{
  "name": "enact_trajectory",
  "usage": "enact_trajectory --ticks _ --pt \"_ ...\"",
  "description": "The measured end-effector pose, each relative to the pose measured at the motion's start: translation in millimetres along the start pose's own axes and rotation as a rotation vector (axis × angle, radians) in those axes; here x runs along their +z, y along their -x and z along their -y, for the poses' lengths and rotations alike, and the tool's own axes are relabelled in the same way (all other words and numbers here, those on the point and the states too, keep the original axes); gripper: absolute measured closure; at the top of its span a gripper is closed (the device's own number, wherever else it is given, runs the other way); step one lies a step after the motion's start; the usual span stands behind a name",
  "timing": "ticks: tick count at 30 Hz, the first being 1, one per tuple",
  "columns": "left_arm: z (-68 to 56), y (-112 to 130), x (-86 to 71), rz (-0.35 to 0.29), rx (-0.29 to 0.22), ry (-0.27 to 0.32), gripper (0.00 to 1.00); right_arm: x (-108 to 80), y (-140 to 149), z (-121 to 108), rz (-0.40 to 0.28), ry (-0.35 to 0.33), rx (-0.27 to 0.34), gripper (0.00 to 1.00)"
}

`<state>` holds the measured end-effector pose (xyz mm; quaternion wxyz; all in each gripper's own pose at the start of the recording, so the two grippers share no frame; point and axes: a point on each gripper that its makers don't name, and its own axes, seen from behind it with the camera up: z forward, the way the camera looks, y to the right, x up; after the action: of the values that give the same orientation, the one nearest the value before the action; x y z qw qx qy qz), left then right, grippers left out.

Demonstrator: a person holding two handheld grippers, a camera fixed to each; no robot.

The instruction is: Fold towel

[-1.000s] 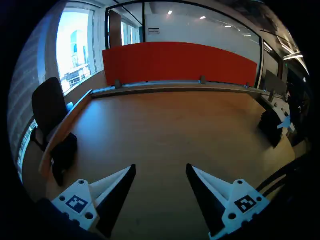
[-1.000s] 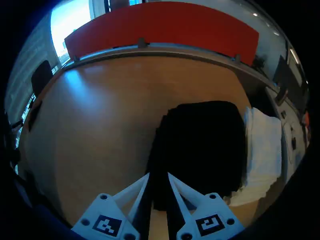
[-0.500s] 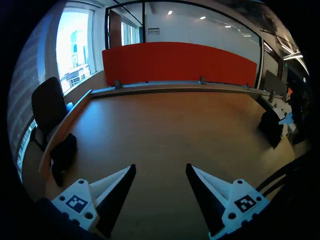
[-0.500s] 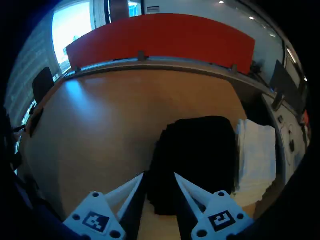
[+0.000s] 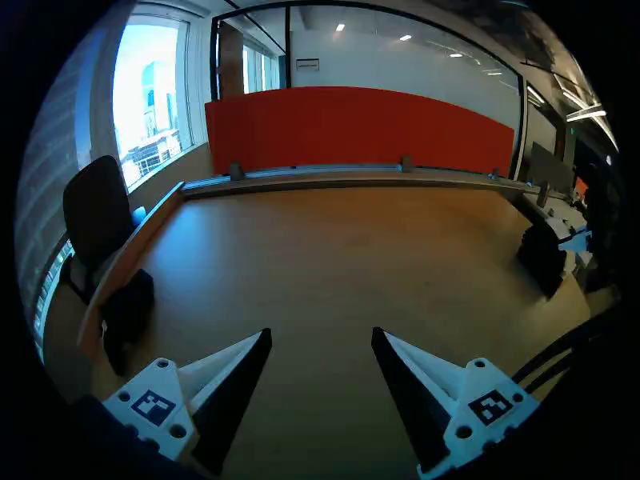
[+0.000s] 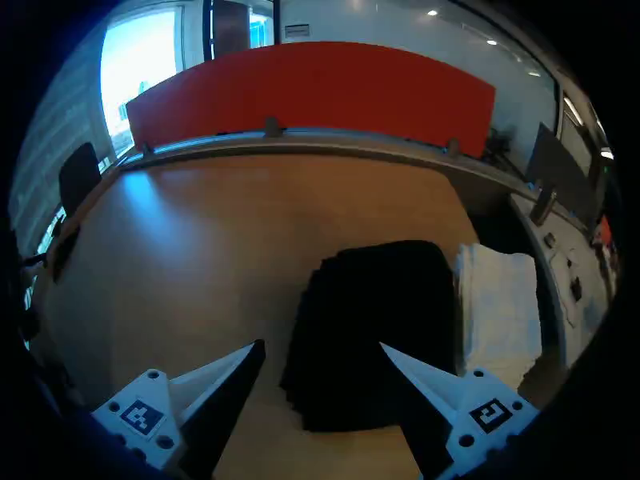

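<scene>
Beneath red partition (image 6: 320, 88) — desk (image 6: 200, 240), black towel (image 6: 368, 328)

Place: an office.
Desk: a wide wooden desk (image 5: 336, 240) with a red divider screen (image 5: 360, 128) along its far edge.
Seating: a black office chair (image 5: 96, 208) at the desk's left edge.
Room: big windows (image 5: 148, 104), ceiling lights (image 5: 340, 26), a monitor (image 6: 560, 168) beyond the desk's right edge.

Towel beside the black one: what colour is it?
White. The right gripper view shows this white towel best, beside the black towel.
</scene>
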<state>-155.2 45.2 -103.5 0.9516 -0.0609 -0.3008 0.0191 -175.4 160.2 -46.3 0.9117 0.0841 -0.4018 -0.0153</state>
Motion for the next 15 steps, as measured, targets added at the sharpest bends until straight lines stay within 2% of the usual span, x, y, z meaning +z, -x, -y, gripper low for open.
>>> enact_trajectory --ticks 8,15 --pt "1.1 -5.7 2.7 -0.009 0.000 0.005 0.07 -6.6 -14.5 -2.6 -0.085 0.037 0.041 0.00" --pt "4.4 -14.8 6.9 -0.027 -0.001 0.003 0.07 -18.8 -44.1 1.1 -0.238 0.052 0.085 0.00"
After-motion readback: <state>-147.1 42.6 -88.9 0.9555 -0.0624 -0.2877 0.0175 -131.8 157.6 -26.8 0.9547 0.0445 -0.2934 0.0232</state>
